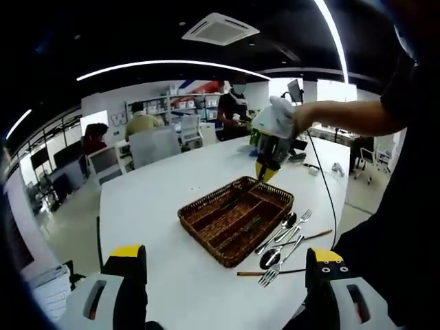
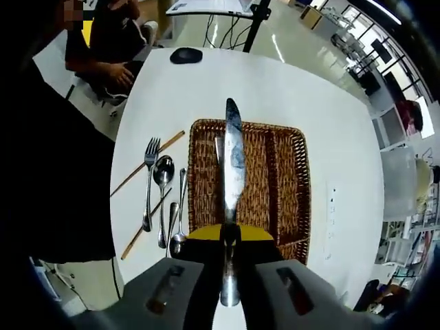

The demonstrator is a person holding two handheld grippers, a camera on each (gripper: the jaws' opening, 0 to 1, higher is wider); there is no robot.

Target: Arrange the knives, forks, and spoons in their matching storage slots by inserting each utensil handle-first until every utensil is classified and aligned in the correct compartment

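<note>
A steel table knife point(image 2: 232, 161) is clamped by its handle in my right gripper point(image 2: 229, 237), with the blade pointing away over the brown wicker tray point(image 2: 285, 185). A second knife point(image 2: 218, 150) lies inside the tray's left slot. A fork point(image 2: 148, 180), two spoons point(image 2: 163, 175) and brown chopsticks point(image 2: 146, 162) lie on the white table left of the tray. In the left gripper view, my left gripper point(image 1: 225, 258) stands wide open and holds nothing, near the table edge in front of the tray point(image 1: 206, 213). A gloved hand holds the right gripper point(image 1: 267, 165) above the tray's far end. Loose cutlery point(image 1: 285, 237) lies to its right.
The round white table point(image 2: 289, 89) carries a black mouse point(image 2: 185, 55) at its far side and a cable point(image 1: 323, 179) along the right. A seated person point(image 2: 110, 48) is beside the table. Chairs, desks and other people fill the room behind point(image 1: 155, 141).
</note>
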